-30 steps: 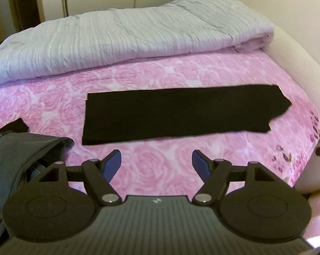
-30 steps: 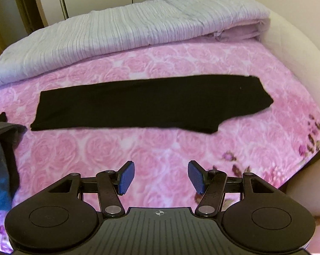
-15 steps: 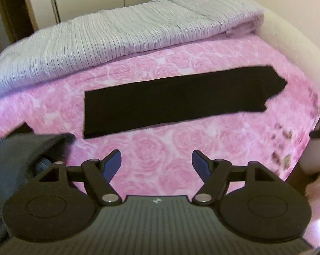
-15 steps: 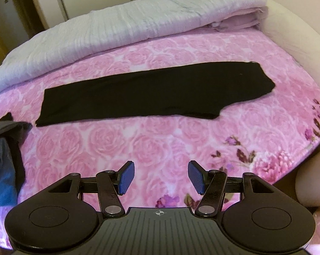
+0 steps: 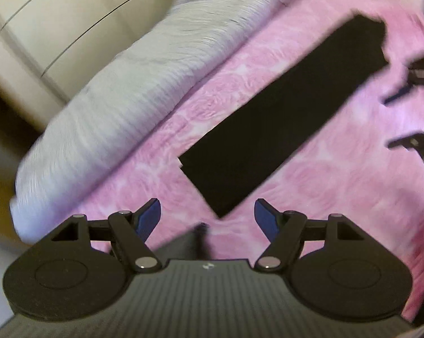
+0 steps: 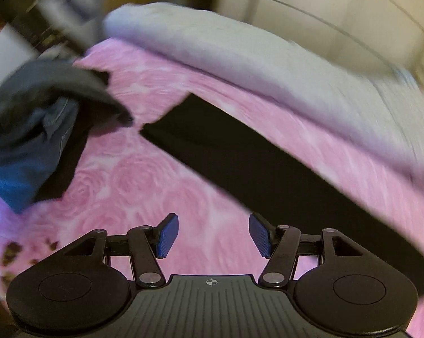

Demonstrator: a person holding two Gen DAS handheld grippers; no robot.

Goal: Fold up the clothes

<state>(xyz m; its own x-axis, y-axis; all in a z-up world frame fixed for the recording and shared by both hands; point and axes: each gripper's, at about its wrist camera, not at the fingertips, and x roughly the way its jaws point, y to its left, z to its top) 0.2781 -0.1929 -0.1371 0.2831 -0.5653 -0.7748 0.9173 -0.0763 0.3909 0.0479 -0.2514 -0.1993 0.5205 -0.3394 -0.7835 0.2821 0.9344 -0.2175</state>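
Both views motion-blurred and tilted. Long black folded garment point(image 5: 279, 124), flat cloth strip, lies on the pink rose-print bedsheet point(image 5: 338, 197), running diagonally from low-centre to upper right in the left wrist view; its near corner sits just ahead of the left gripper point(image 5: 206, 214), roughly between the blue pads but not touched. Left jaws stand apart, nothing held. In the right wrist view the same garment point(image 6: 254, 169) runs from centre-left down to the right edge, ahead and to the right of the right gripper point(image 6: 213, 235); jaws apart w/ only bedsheet point(image 6: 155, 186) between blue pads, nothing gripped. Right gripper also shows at the right edge of the left wrist view point(image 5: 409, 118), over the sheet near the garment's far end, fingers spread.

Grey ribbed quilt point(image 5: 133, 79) bunched along the far side of the bed, beside the garment, not touching it. Pile of dark grey and blue clothes point(image 6: 34, 129) at left of right view, on the sheet, near the garment's end; contact can't tell. Cream wardrobe doors point(image 5: 57, 22) behind the quilt.
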